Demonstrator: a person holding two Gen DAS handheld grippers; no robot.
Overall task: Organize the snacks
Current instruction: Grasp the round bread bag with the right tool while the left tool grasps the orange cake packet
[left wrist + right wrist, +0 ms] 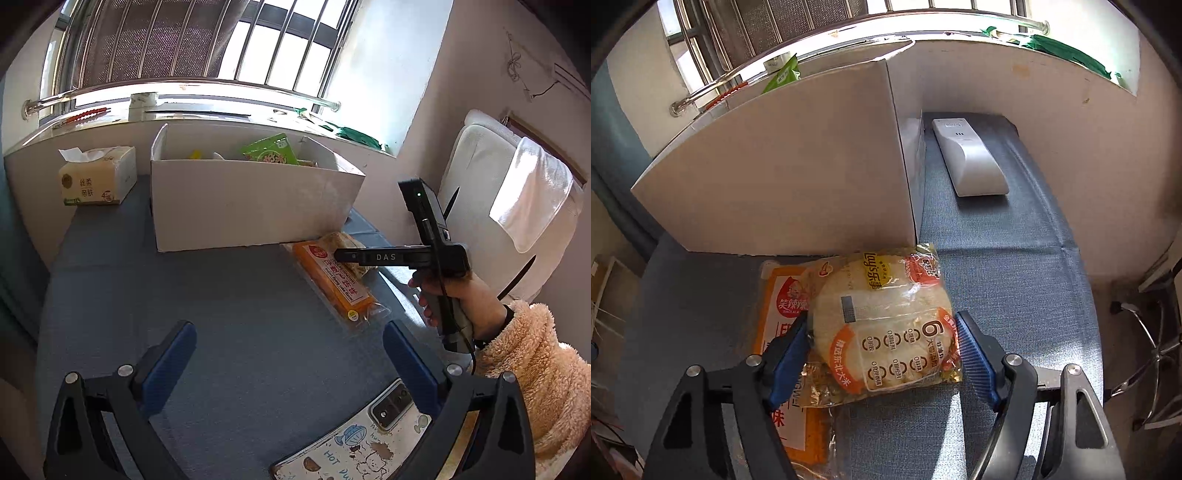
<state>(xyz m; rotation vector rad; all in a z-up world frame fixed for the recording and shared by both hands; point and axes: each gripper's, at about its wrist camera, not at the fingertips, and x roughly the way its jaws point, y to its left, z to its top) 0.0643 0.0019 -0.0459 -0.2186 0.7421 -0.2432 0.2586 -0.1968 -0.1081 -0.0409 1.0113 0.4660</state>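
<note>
My right gripper (882, 354) straddles the Lay's rice-cracker pack (882, 325), one blue pad at each side of it; both pads look to be meeting the wrapper, the left one pressing into the film, so I read this as a light grasp just forming rather than a firm one. The pack lies directly ahead of my fingers, its far end close to the wall of the white cardboard box (783, 166), and it rests partly on top of the orange spicy-strip packet (786, 332) that runs out under my left pad. To do this well I should clamp on the round crackers inside, not on loose film alone, and keep the left pad clear of the orange packet beneath so it is not pinched and dragged up too. The squeeze should be gentle, since crackers likely break. Then lift straight up before carrying forward over the box rim, where a green snack bag (785, 74) already shows. The white remote control (967, 162), ahead and to the right, is well apart. My left gripper (288, 365) hangs released, nothing between its pads, above the blue cloth (221, 295), with a phone (354, 443) below it.
</note>
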